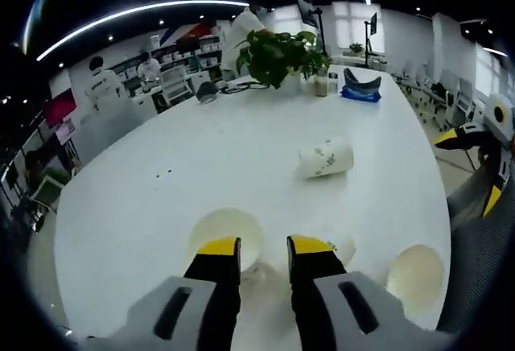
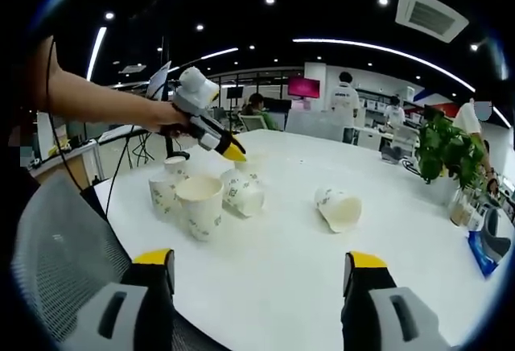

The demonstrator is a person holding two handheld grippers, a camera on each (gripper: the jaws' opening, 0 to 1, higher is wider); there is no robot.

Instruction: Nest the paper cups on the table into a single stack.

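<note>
Cup (image 1: pixel 228 236) rim pinched by left claw (image 1: pixel 264 248); right claw (image 2: pixel 261 264) wide apart.

right gripper (image 2: pixel 262 266) at the bottom, its yellow-tipped jaws set wide apart with nothing between them; white table (image 2: pixel 282 262) ahead; upright paper cup (image 2: pixel 199 204) nearest, a second upright cup (image 2: pixel 163 192) just beside it; a tipped cup (image 2: pixel 243 192) beneath the left gripper (image 2: pixel 233 153), held by a person's hand (image 2: pixel 165 115); a lone cup on its side (image 2: pixel 339 208) well apart; potted plant (image 2: pixel 447 150) at far right.
</note>
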